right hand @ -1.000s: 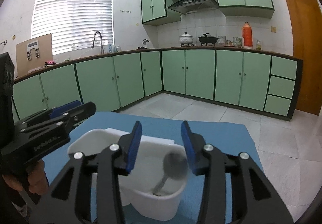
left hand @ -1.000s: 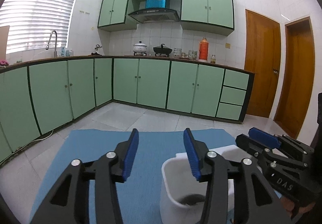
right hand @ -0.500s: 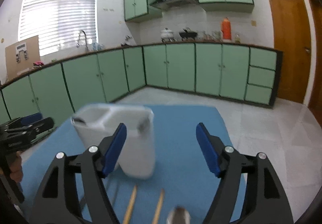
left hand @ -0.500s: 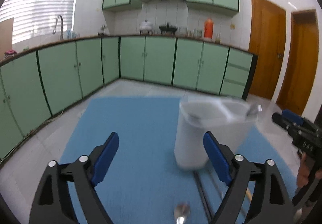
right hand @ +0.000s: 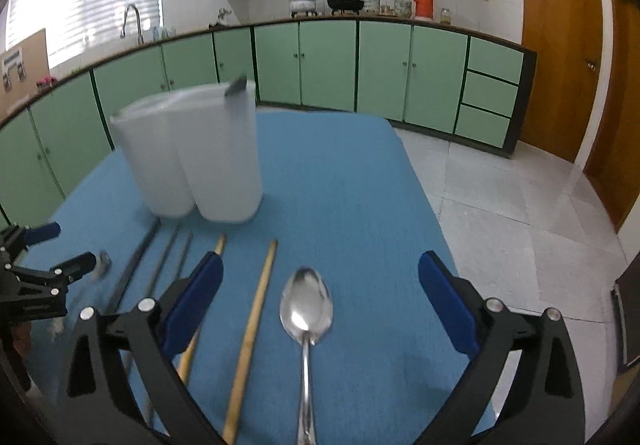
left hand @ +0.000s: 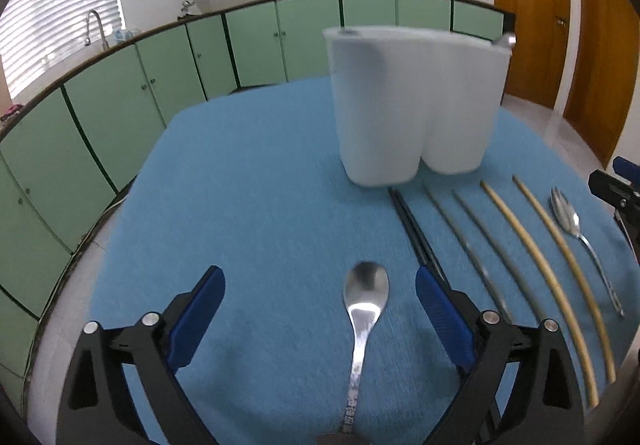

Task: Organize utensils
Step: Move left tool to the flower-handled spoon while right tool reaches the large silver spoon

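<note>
Both tools have just been opening and have dropped toward the blue worktop (left hand: 248, 181). A second ago they pointed at the kitchen cupboards with the white holder (left hand: 416, 105) just below them. Now each looks down at the utensils. Left tool (left hand: 320, 309): fingers wide apart, nothing clamped, a round-bowled spoon (left hand: 365, 293) lying on the cloth between them, bowl far, handle near. Right tool (right hand: 320, 293): fingers also wide apart, empty, straddling a pointed-bowl spoon (right hand: 306, 309), with one wooden chopstick (right hand: 252, 321) just left of it inside the gap.

Judgement: this is the approach to a double spoon pick; neither spoon is lifted yet.

The holder stands upright at the far side, a utensil tip showing at its rim in both views.

Left view shows the whole row to the right: black chopsticks (left hand: 412, 229), grey pair, wooden pair, then the pointed spoon. Right view shows the floor off the worktop's right edge. The round spoon there is blurred and mostly hidden by the left tool.
</note>
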Motion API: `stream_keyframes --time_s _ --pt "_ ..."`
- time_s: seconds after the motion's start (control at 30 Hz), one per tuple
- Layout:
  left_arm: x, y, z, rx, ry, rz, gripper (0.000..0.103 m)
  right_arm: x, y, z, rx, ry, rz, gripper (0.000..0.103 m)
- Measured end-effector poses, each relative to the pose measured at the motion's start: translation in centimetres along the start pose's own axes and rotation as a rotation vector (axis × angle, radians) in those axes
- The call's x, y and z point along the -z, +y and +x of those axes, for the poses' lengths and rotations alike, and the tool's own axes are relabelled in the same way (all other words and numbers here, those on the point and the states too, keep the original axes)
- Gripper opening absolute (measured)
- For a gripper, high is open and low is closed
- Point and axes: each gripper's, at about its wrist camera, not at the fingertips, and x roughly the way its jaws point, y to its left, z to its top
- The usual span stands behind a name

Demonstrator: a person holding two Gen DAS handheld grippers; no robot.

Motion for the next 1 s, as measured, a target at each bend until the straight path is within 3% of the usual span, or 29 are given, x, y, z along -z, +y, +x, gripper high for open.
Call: stream_keyframes --time_s 0.33,0.57,0.9,1.0 --pt "0.8 0.3 1.8 0.009 0.066 -0.040 0.094 0.7 -0.3 0.6 -0.012 0.025 0.004 0.096" --pt "-0.2 1.6 2.6 0.036 0.084 -0.089 0.087 0.3 -0.7 0.8 -0.020 0.031 0.016 0.096" --pt "-1.0 1.1 3.0 0.090 0.102 -0.029 0.060 0.1 -1.2 1.1 -0.017 0.035 0.026 0.096" --pt "-1.0 0.8 2.9 0.105 0.095 -0.018 0.044 0.0 -1.4 1.3 -0.016 0.038 0.031 0.096"
